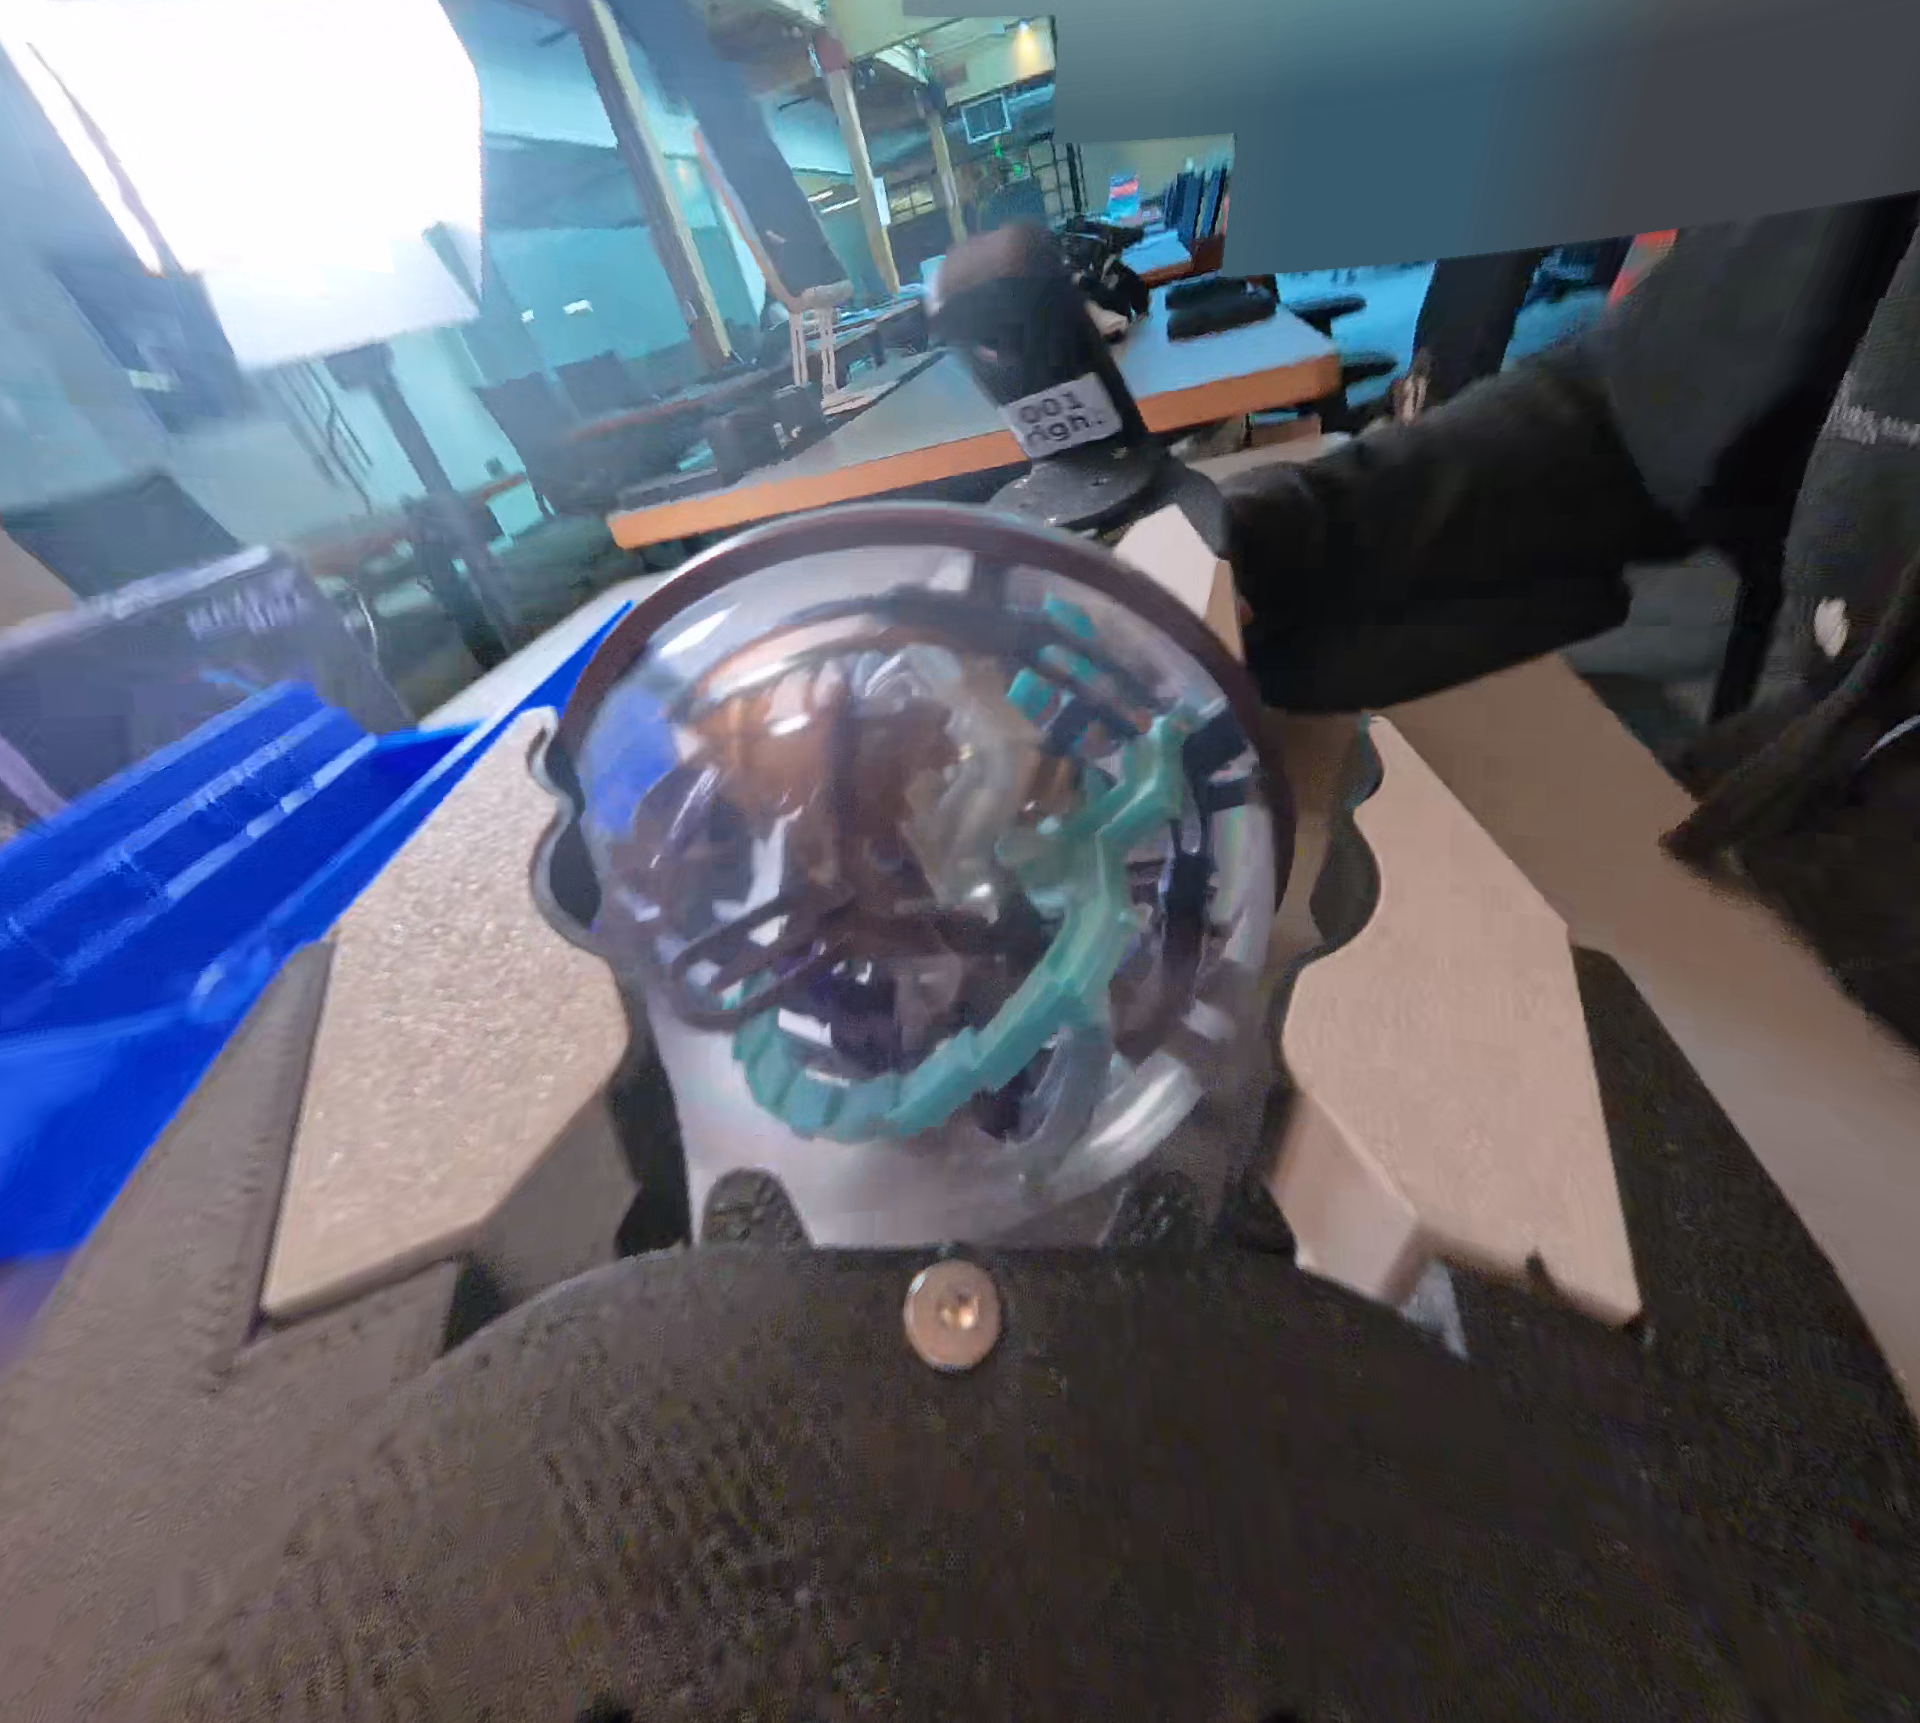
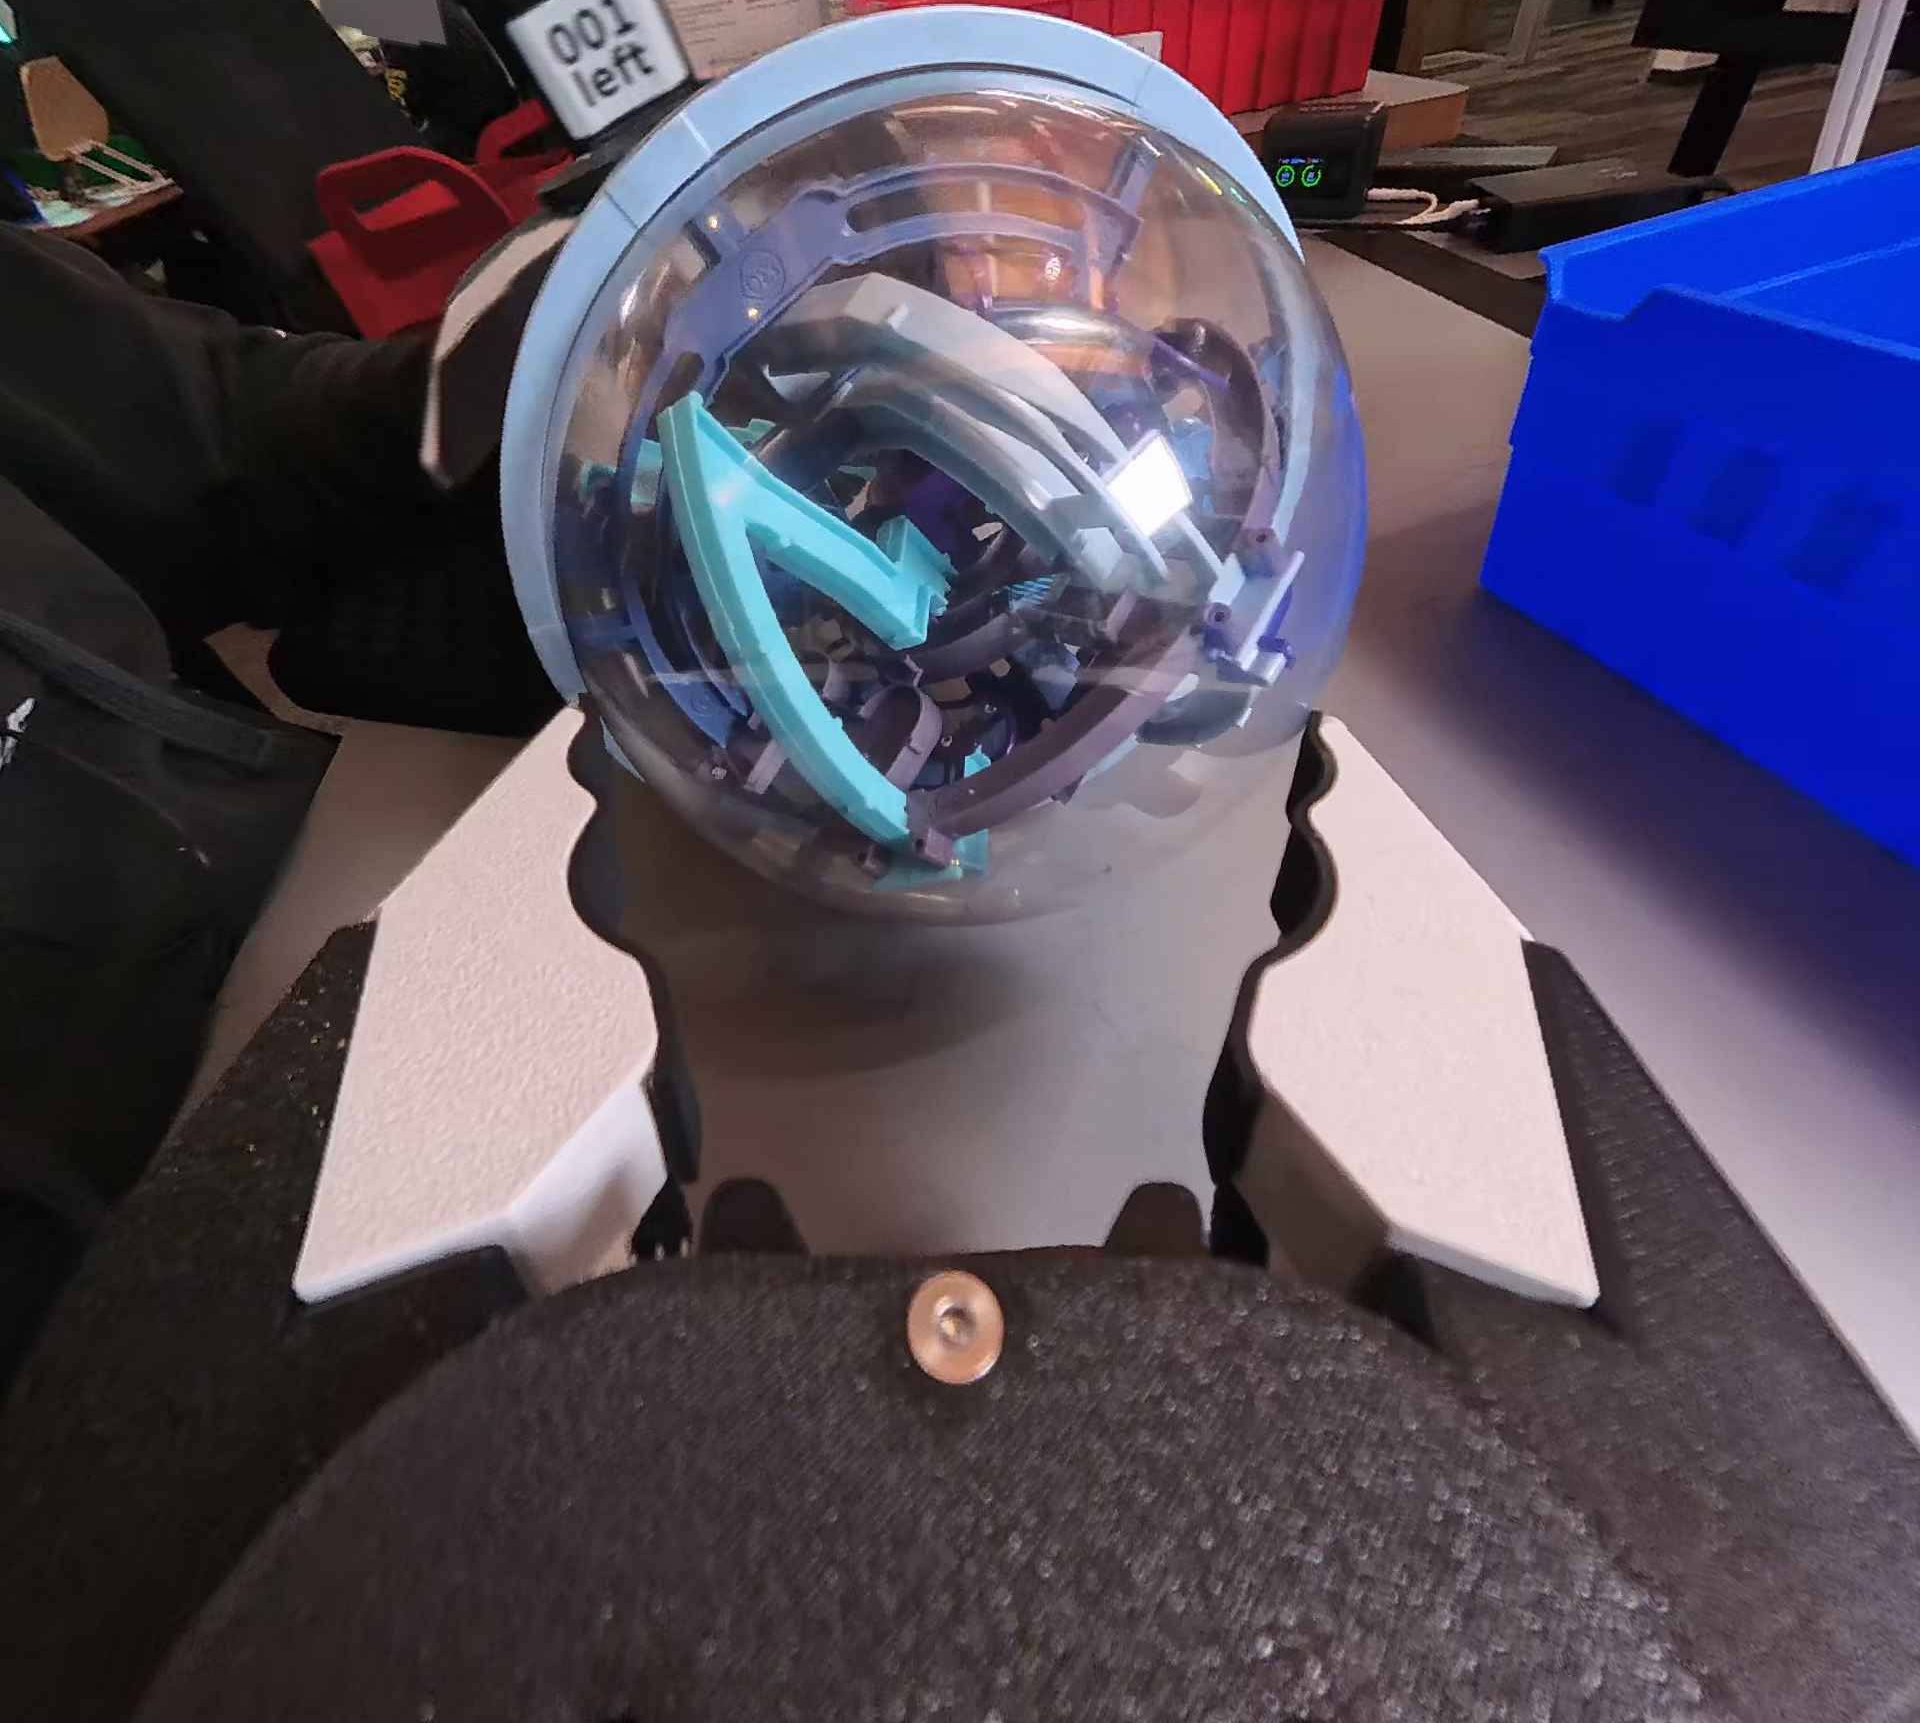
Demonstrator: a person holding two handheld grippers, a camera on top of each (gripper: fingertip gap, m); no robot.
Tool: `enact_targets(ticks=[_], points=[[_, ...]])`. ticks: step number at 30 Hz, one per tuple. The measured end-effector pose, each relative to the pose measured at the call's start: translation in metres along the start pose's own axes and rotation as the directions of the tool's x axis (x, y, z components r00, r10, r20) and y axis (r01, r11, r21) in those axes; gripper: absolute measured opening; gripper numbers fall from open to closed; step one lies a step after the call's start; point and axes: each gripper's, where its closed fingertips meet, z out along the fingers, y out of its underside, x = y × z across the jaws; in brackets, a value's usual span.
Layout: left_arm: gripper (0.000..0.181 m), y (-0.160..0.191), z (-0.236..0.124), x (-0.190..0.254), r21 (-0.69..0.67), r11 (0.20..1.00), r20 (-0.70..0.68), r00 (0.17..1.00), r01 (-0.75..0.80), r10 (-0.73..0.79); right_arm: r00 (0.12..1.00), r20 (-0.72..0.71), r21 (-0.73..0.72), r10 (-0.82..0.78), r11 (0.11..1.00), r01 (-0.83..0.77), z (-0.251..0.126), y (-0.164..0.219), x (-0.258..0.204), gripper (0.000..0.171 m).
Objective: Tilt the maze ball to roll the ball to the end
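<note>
Left wrist view: my left gripper [image 1: 940, 852] has its two pale fingers [image 1: 457, 977] closed against opposite sides of the maze ball [image 1: 925, 863], which fills the gap between them. The ball's dark rim arcs over its top; teal and brown tracks show through the clear shell. A blue bin [image 1: 177, 884] lies just beside the left finger's outer edge, leaving little room on that side. Beyond the ball, the right gripper [image 1: 1049, 385] and a dark sleeve [image 1: 1455, 551] crowd the far right, so that side is also tight. This view is motion-blurred; I cannot pick out the small ball inside.

Right wrist view: my right gripper [image 2: 940, 832] stands wide, its fingertips [image 2: 499, 842] flanking the lower part of the maze ball [image 2: 925, 468]. Whether the pads touch the shell I cannot tell. The ball is raised above the grey table [image 2: 1455, 385], with its shadow visible beneath it. Its pale blue rim is tilted toward the upper left, where a finger of the left gripper [image 2: 468, 385] meets it. The blue bin [image 2: 1714, 468] sits to the right, apart from the ball, with bare tabletop between. A red bin [image 2: 1164, 0] stands well behind.
</note>
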Motion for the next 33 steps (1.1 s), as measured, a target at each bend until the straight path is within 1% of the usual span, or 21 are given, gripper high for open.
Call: enact_targets(ticks=[2,3,4,5,6,8,9,10,11,13,15,17,20,23,25,27,28,30,31,33], points=[[0.141,0.008,-0.009,-0.018,-0.002,0.989,0.013,0.989,0.148,-0.148,1.000,-0.004,-0.004,-0.009,1.000,0.009,0.000,0.001,0.000,0.125],[0.139,0.016,-0.013,-0.026,-0.021,0.970,0.013,0.970,0.242,-0.242,1.000,-0.006,-0.007,-0.018,1.000,0.018,0.000,0.001,0.000,0.124],[0.142,0.028,-0.014,-0.030,-0.069,0.934,0.003,0.936,0.350,-0.351,1.000,-0.010,-0.009,-0.026,1.000,0.026,0.000,0.001,0.000,0.124],[0.146,0.040,-0.014,-0.028,-0.127,0.878,-0.020,0.884,0.461,-0.467,0.999,-0.015,-0.012,-0.036,0.999,0.035,0.000,0.001,0.000,0.123],[0.145,0.048,-0.013,-0.021,-0.180,0.818,-0.051,0.825,0.546,-0.562,0.999,-0.019,-0.017,-0.045,0.999,0.045,0.001,0.002,0.000,0.122],[0.148,0.062,-0.008,-0.003,-0.275,0.725,-0.098,0.732,0.631,-0.674,0.999,-0.009,-0.049,-0.048,0.998,0.047,0.002,0.007,-0.002,0.122],[0.152,0.066,-0.005,0.005,-0.304,0.710,-0.112,0.717,0.635,-0.688,0.999,0.006,-0.085,-0.034,0.996,0.034,0.003,0.013,-0.004,0.124],[0.154,0.066,-0.001,0.009,-0.313,0.721,-0.123,0.726,0.618,-0.676,1.000,0.021,-0.131,-0.016,0.991,0.018,0.005,0.021,-0.007,0.128],[0.154,0.065,0.001,0.011,-0.303,0.751,-0.131,0.754,0.587,-0.643,0.999,0.032,-0.178,-0.001,0.984,0.007,0.007,0.029,-0.010,0.133],[0.153,0.060,0.005,0.010,-0.265,0.815,-0.127,0.820,0.515,-0.559,0.999,0.029,-0.251,-0.015,0.968,0.022,0.012,0.043,-0.012,0.136],[0.153,0.058,0.004,0.011,-0.258,0.851,-0.128,0.857,0.457,-0.499,0.999,0.021,-0.283,-0.048,0.958,0.052,0.015,0.049,-0.012,0.136],[0.153,0.058,0.003,0.013,-0.259,0.888,-0.130,0.897,0.380,-0.422,0.994,0.015,-0.279,-0.109,0.954,0.109,0.015,0.048,-0.011,0.136],[0.153,0.047,0.006,0.015,-0.229,0.948,-0.127,0.959,0.222,-0.255,0.969,-0.013,-0.258,-0.246,0.937,0.235,0.012,0.038,-0.008,0.138],[0.152,0.014,0.010,0.012,-0.166,0.985,-0.120,0.990,0.049,-0.069,0.911,-0.057,-0.232,-0.409,0.893,0.386,0.004,0.009,-0.006,0.138],[0.153,-0.011,0.014,0.008,-0.162,0.978,-0.104,0.988,-0.132,0.116,0.819,-0.095,-0.281,-0.566,0.805,0.523,-0.006,-0.018,0.000,0.138],[0.153,-0.044,0.019,-0.001,-0.176,0.936,-0.084,0.952,-0.305,0.294,0.698,-0.132,-0.339,-0.703,0.694,0.635,-0.019,-0.057,0.006,0.138],[0.153,-0.066,0.021,-0.004,-0.165,0.911,-0.075,0.926,-0.378,0.370,0.638,-0.151,-0.349,-0.755,0.644,0.680,-0.027,-0.081,0.005,0.139],[0.153,-0.119,0.024,-0.008,-0.122,0.851,-0.058,0.859,-0.512,0.509,0.512,-0.193,-0.349,-0.837,0.547,0.761,-0.042,-0.135,-0.003,0.138],[0.153,-0.145,0.025,-0.007,-0.105,0.806,-0.048,0.813,-0.582,0.581,0.438,-0.219,-0.355,-0.872,0.490,0.797,-0.050,-0.163,-0.010,0.138],[0.153,-0.193,0.025,0.000,-0.084,0.691,-0.025,0.695,-0.718,0.719,0.276,-0.274,-0.382,-0.921,0.368,0.848,-0.065,-0.211,-0.027,0.138]])
